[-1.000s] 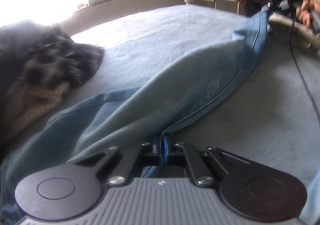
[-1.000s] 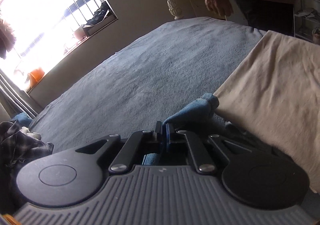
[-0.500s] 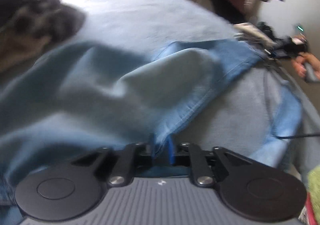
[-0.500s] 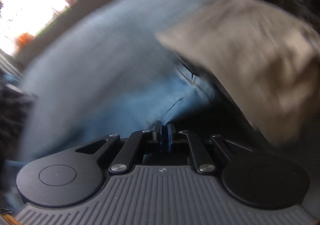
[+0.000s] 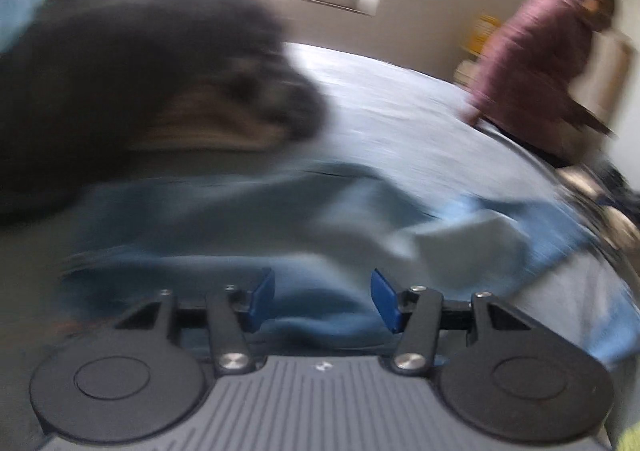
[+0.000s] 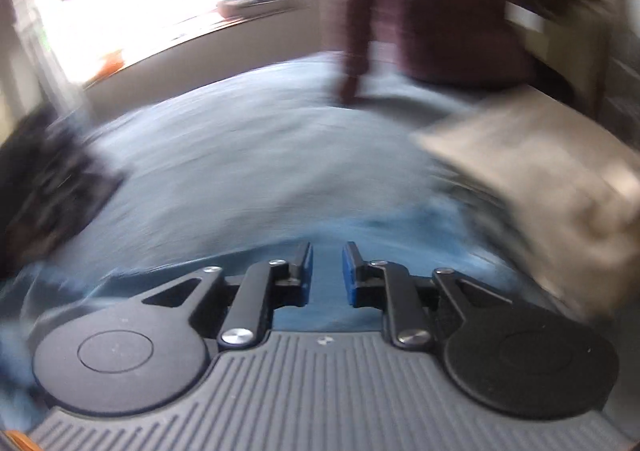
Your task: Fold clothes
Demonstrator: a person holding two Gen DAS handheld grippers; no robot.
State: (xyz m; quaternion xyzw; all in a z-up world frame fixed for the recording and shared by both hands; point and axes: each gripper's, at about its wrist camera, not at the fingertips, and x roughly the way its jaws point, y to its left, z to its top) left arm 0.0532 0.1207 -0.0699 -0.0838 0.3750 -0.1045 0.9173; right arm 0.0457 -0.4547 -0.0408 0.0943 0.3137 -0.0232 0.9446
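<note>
Left wrist view: my left gripper (image 5: 322, 301) — blue pads spread wide, nothing pinched. Blue denim garment (image 5: 248, 227), soft and rumpled, lies beneath and ahead on the grey napped bedcover (image 5: 400, 115). Dark heap of clothes (image 5: 132, 71) at 10 o'clock, likely waiting their turn.

Right wrist view: my right gripper (image 6: 327, 275) — pads parted narrowly, empty, the denim (image 6: 316, 239) lying flat under them. Beige fabric (image 6: 552, 179) at 2 o'clock; its form is blurred.
</note>
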